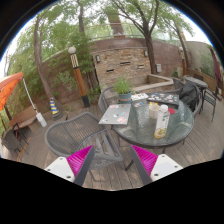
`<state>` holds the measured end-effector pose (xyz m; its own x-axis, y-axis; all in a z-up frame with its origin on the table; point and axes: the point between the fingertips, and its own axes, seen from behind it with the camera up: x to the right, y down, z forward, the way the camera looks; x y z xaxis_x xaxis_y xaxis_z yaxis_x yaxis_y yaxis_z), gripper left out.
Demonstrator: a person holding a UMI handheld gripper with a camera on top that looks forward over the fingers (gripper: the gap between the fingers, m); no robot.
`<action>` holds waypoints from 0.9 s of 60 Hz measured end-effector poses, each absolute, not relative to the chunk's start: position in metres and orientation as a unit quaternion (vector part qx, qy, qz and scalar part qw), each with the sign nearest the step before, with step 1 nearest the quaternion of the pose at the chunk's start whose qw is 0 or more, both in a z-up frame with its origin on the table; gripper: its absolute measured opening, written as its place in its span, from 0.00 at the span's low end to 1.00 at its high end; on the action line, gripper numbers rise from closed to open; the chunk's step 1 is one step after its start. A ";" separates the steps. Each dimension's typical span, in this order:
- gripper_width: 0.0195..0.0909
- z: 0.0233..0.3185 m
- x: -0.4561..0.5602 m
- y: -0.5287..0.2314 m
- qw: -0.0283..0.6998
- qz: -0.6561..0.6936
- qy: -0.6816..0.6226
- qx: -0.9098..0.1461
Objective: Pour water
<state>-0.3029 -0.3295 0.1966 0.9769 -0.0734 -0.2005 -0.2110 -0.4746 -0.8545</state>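
Bottle (161,121) stands on the glass table (125,128), mesh chair (88,135) between it and the spread, empty tool (112,163).

Glossy glass table (172,130), metal mesh chair (85,135), wooden plank decking (40,150), matt magenta pads (80,158)

Your gripper (112,165) is held up in the air, level, pointing forward. Both fingers show at the bottom of the view: the left finger (68,164) and the right finger (155,163), each white on the outside with a magenta pad on the inner face. The left pad (80,158) and the right pad (143,158) stand well apart, a wide gap between them. Nothing is gripped; neither pad touches anything. Your hand and arm are out of view.
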 end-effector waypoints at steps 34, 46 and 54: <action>0.89 0.094 -0.078 -0.136 0.608 -0.066 0.113 -0.783; 0.87 0.087 -0.062 -0.078 0.634 -0.063 0.093 -0.766; 0.53 0.089 -0.069 -0.067 0.647 -0.067 0.060 -0.757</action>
<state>-0.0694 -0.0666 0.0889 0.9839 -0.1772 0.0250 -0.0031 -0.1566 -0.9877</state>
